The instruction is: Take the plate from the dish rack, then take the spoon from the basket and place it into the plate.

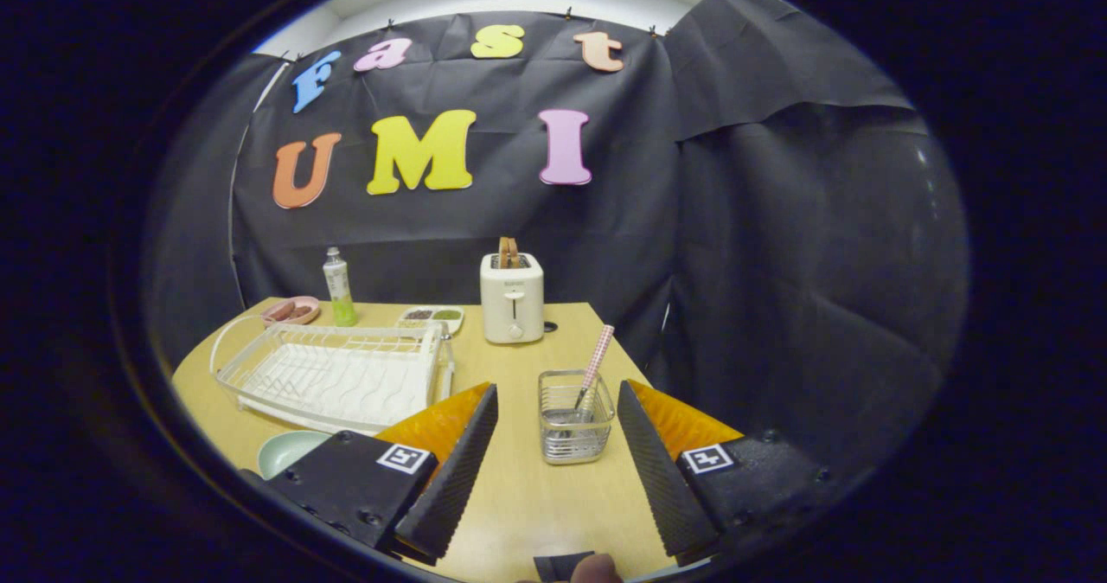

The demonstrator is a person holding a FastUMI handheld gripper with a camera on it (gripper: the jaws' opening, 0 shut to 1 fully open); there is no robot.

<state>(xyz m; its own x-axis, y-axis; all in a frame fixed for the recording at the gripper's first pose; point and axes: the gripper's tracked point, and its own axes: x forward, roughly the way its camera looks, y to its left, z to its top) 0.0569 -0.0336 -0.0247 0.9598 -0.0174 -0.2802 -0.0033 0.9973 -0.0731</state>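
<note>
A small wire basket [574, 417] stands on the wooden table just ahead of my gripper [558, 386], between the two fingertips. A spoon [594, 367] with a pink checked handle leans in it, handle up and tilted right. The pale green plate [287, 451] lies on the table in front of the dish rack, left of my left finger [458, 470], which partly hides it. The white dish rack [337, 375] sits beyond it, with nothing in its slots. My fingers stand wide open with nothing held.
A white toaster [512, 297] with bread in it stands at the back. A bottle [339, 287], a pink bowl [291, 310] and a small divided tray [432, 316] line the table's far edge. The table's right edge [631, 358] runs close to the basket.
</note>
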